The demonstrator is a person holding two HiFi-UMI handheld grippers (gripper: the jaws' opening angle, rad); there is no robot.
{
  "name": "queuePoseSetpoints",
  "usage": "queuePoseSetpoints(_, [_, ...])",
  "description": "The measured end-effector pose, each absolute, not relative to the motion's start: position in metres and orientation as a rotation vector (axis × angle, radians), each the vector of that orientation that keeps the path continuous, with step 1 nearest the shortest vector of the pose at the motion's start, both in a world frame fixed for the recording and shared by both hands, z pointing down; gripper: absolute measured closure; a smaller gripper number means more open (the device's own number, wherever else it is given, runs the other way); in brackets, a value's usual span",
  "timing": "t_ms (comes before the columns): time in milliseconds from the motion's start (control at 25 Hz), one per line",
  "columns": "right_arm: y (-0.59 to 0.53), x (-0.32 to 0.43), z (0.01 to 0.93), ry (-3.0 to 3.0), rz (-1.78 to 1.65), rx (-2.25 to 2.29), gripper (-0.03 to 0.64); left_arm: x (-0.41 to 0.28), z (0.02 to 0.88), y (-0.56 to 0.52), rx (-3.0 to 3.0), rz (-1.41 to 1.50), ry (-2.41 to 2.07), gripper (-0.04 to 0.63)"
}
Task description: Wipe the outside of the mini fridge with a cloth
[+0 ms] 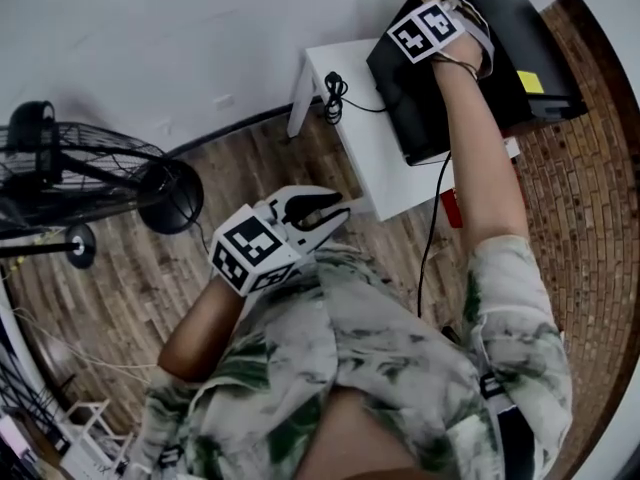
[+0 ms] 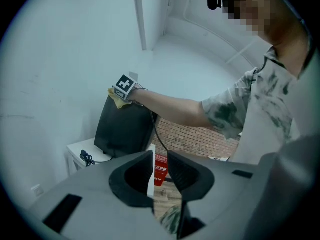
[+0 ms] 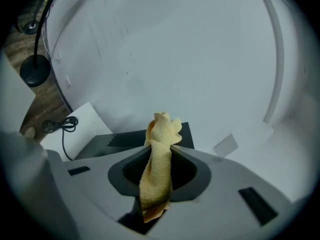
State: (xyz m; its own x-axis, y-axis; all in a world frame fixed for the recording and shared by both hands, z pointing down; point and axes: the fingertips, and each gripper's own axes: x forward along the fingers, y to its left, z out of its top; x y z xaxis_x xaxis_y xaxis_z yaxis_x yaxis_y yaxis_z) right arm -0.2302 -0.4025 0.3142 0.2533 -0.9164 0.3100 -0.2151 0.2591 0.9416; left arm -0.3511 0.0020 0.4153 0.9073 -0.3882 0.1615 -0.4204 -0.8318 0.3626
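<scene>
Mini fridge [image 1: 500, 48] is a plain matte black box standing upright, long axis vertical, on the far right of a low white table [image 1: 345, 118] against the pale wall; a yellow label shows on one face, and I can't tell which way the door points. Right gripper [image 3: 160, 151] is up at the fridge's top far edge, clenched on a yellow cloth [image 3: 159, 169]. The cloth is a bunched, nubbly strip lying along the jaws, with its frilled end poking out past the tips toward the wall. Left gripper [image 1: 335, 211] is near the person's chest, well clear of the fridge, jaws slightly apart with nothing between them. A coiled black cable [image 1: 335, 93] lies on the table left of the fridge, a red item [image 1: 450, 208] is at the table's near edge, and a floor fan [image 1: 90, 178] stands far left on wood floor.
</scene>
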Motion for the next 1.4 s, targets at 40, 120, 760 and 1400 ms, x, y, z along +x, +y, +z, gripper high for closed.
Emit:
queuePoseSetpoints(40, [-0.406, -0.228, 0.315, -1.229, -0.692, 1.232, 0.518, -0.353, 0.416, 0.001, 2.672, 0.111, -0.599, 0.495])
queuePoseSetpoints(120, [-0.41, -0.224, 0.324, -1.211, -0.678, 1.213, 0.518, -0.357, 0.416, -0.001, 2.665, 0.106, -0.613, 0.495])
queuePoseSetpoints(760, [-0.415, -0.219, 0.482, -1.151, -0.526, 0.979, 0.518, -0.375, 0.433, -0.016, 2.614, 0.128, -0.671, 0.495])
queuePoseSetpoints(1400, [-0.431, -0.218, 0.6, -1.16, -0.396, 0.821, 0.518, -0.382, 0.456, -0.04, 2.521, 0.173, -0.77, 0.495])
